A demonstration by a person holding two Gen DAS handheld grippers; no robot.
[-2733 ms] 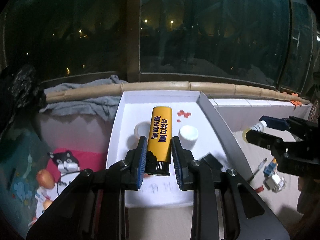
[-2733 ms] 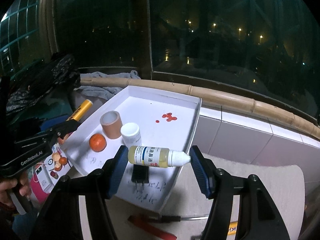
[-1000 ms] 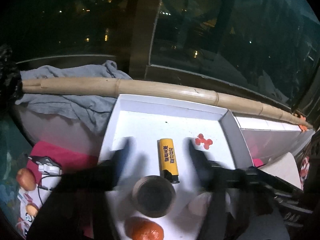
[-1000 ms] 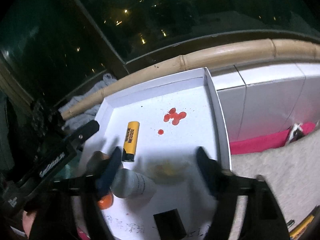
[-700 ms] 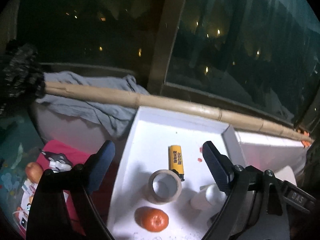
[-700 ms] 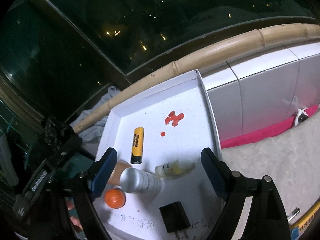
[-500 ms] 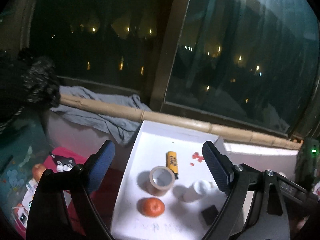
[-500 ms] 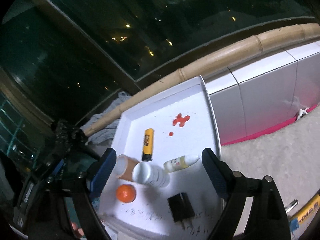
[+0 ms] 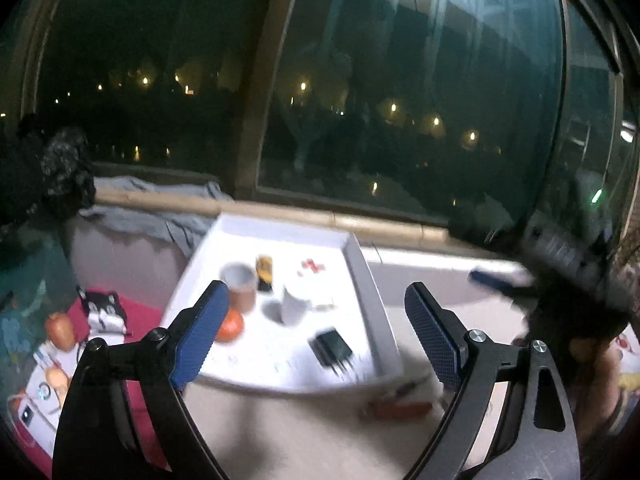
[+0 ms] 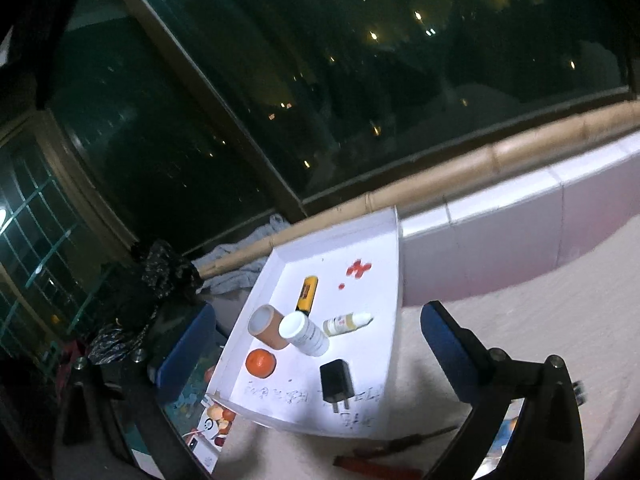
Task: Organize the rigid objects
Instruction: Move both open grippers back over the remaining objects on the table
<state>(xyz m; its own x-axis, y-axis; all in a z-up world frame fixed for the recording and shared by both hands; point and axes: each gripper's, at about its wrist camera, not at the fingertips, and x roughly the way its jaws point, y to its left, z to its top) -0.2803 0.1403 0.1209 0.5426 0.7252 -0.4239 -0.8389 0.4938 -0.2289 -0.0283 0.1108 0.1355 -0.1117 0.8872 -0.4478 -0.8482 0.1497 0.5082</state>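
The white tray (image 10: 394,248) lies on the pale surface (image 10: 520,320) below the dark window, with one end against the bamboo rail (image 10: 460,168). Inside it, the yellow tube (image 10: 307,293) lies nearest the rail, beside red marks (image 10: 359,268). Toward the tray's middle stand the tape roll (image 10: 267,326) and the white bottle (image 10: 304,334), touching each other, with the dropper bottle (image 10: 346,323) lying just beside the white bottle. The orange (image 10: 261,363) and the black charger (image 10: 337,382) sit at the tray's near end. The left hand-held gripper (image 9: 316,332) hangs spread wide and empty above the tray's near end. The right hand-held gripper (image 10: 316,344) is opening, nothing pressed between its fingers. A red tool (image 10: 376,470) lies on the surface just off the tray.
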